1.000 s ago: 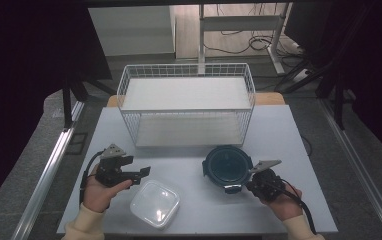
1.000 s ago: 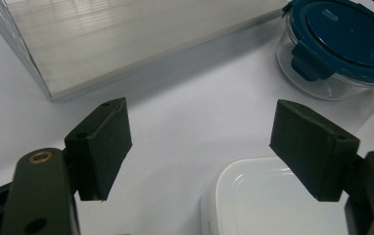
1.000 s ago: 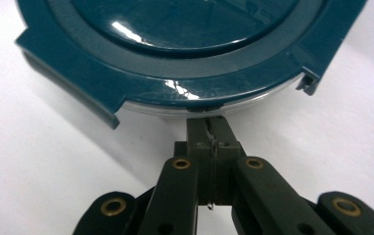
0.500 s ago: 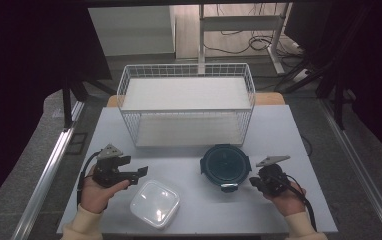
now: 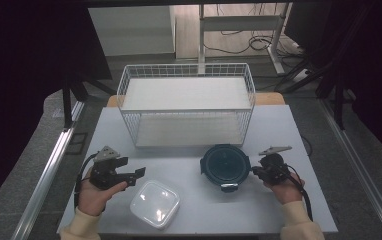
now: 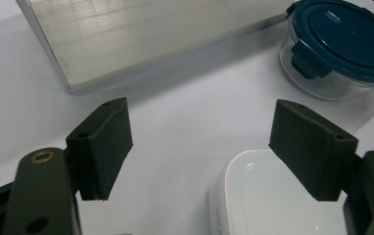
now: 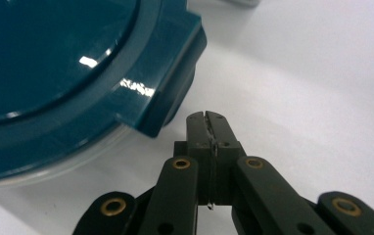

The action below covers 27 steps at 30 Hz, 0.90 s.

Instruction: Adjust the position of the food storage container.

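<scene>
Landmark: wire basket [image 5: 186, 105], centre-back of desk [image 5: 289, 210].
Round tub: blue-lidded glass container [image 5: 225, 164], just in front of basket's right half, upright on desk, lid on.
Right claw [image 7: 208, 121]: jaws together, nothing between; tip just beside tub's lid latch [image 7: 168, 93], not touching as far as I can tell.
Left claw [image 6: 199, 147]: jaws apart, empty, in front of basket's left end, above edge of white square container [image 5: 155, 204].
Risk 1: shut tip may skid off latch, since hard, glossy plastic gives poor purchase.
Risk 2: prodding could slide tub towards basket, as nothing braces it.
Surface: pale, smooth, matte desk.
Room: dim; grey floor, cables and a stand beyond basket.
</scene>
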### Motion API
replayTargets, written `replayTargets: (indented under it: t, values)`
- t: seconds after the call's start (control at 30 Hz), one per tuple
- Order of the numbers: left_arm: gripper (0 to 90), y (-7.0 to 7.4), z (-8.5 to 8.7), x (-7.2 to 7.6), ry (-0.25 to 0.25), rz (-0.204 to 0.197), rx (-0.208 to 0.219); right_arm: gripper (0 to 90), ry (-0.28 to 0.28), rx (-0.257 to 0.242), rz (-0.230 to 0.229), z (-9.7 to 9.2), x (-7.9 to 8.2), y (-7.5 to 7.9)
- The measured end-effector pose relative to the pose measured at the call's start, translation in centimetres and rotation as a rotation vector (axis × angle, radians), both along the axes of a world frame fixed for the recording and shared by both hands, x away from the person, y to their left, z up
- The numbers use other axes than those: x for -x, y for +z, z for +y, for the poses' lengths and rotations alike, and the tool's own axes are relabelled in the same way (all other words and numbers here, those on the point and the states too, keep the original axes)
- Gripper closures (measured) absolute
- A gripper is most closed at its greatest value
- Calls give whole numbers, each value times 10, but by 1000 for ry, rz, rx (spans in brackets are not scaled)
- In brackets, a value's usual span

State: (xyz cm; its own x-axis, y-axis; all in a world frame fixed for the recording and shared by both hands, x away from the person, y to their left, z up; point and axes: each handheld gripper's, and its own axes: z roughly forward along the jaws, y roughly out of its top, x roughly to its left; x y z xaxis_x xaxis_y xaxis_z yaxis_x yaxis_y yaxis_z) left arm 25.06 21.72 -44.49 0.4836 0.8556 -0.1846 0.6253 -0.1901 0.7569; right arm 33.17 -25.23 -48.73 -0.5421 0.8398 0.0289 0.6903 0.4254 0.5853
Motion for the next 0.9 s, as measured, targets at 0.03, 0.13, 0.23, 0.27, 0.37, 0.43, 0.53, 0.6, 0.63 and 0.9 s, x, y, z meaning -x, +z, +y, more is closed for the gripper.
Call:
replayTargets:
  t: [0.03, 0.13, 0.23, 0.27, 0.37, 0.43, 0.53, 0.6, 0.63, 0.9]
  values:
    - [231, 0, 0, 1, -2, 0, -2, 895, 7, -2, -3, 0, 0, 1]
    - [232, 0, 2, 2, 5, 3, 1, 895, 37, 0, -5, 4, -1, 1]
    - [232, -1, 3, 4, 10, 4, 2, 896, 37, 11, -11, 6, -1, 2]
    - [232, 0, 4, 4, 12, 3, 3, 896, 38, 9, -7, 6, -1, 2]
    - [232, 1, 5, 4, 16, 0, 8, 897, 35, 18, -3, 7, -1, 3]
    - [232, 0, 5, 4, 15, 1, 8, 897, 38, 36, -4, 8, 0, 4]
    - [232, -1, 4, 3, 16, 6, 6, 898, 51, 28, 6, 11, 1, 4]
    - [232, 0, 4, 3, 16, 5, 5, 898, 63, 22, 16, 14, 2, 4]
    - [232, 0, 4, 3, 15, 4, 5, 898, 68, 25, 16, 15, 3, 5]
    - [232, 1, 5, 5, 13, 0, 6, 898, 92, 10, 29, 27, 6, 5]
